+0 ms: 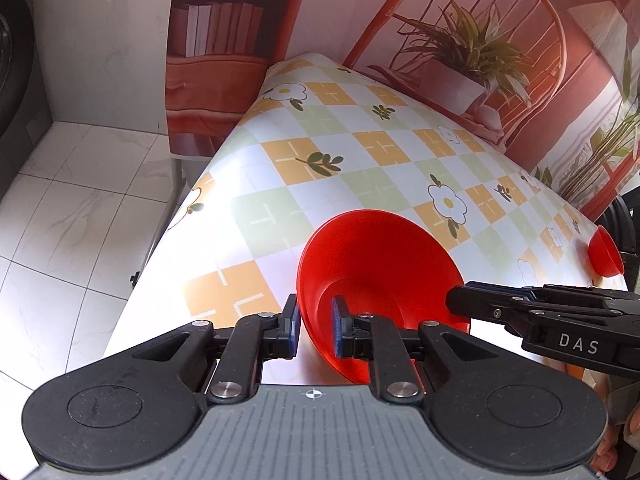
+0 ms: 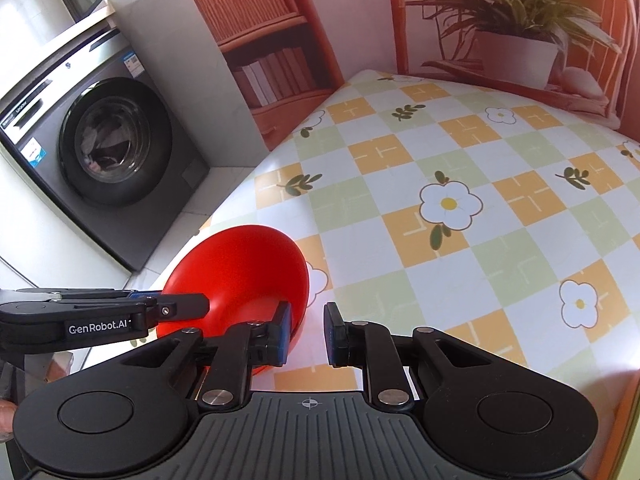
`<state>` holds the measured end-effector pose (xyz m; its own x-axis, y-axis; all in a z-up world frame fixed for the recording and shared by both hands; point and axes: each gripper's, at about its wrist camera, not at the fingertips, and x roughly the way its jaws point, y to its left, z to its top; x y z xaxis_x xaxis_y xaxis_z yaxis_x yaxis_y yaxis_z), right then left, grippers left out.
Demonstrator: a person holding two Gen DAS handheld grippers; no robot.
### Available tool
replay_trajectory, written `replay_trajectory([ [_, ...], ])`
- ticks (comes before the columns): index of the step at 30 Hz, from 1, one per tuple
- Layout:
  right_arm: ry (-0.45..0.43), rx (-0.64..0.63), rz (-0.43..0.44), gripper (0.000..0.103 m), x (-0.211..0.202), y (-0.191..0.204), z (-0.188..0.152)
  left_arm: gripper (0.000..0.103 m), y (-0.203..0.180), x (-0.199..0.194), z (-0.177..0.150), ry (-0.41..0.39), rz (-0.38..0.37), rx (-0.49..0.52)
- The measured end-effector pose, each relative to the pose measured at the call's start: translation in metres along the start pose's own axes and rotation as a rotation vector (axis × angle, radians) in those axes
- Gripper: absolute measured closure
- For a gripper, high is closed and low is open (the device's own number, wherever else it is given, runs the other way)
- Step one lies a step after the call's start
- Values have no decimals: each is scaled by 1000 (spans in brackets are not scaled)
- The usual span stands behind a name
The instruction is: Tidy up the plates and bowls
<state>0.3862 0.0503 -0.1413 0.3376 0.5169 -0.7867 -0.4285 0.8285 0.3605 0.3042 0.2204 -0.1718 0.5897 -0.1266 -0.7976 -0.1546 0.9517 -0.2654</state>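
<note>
The near part of the red bowl (image 1: 380, 280) is hidden behind the fingers in both wrist views, so whether its base rests on the table (image 1: 340, 152) cannot be told. A second, smaller red bowl (image 1: 605, 254) is seen at the table's far right edge in the left wrist view; it is partly cut off and its shape is hard to make out. Part of a hand (image 1: 612, 436) is glimpsed at the lower right of that view, mostly hidden by the gripper body. The left gripper (image 1: 316, 322) is seen with its jaws set a narrow way apart and the near rim of the red bowl between them, one pad outside the wall and one inside; whether the pads actually press the rim cannot be told. The right gripper (image 2: 306, 330) is held with its jaws parted by a modest gap, one pad inside the bowl's right rim and the other outside over the checked tablecloth, nothing being clamped. The bowl is tilted near the table's front edge, towards its left corner. A washing machine (image 2: 100, 152) is seen beyond the table's left side.
</note>
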Motion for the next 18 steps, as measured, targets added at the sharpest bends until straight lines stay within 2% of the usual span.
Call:
replay_trajectory([
  [3, 7, -17, 7, 93, 2, 4, -2, 86, -5, 2, -4, 3, 10, 25],
  [10, -3, 14, 21, 95, -5, -3, -4, 86, -7, 1, -5, -1, -4, 16],
  [18, -68, 46, 23, 95, -31, -16, -5, 86, -30, -5, 2, -19, -18, 44],
])
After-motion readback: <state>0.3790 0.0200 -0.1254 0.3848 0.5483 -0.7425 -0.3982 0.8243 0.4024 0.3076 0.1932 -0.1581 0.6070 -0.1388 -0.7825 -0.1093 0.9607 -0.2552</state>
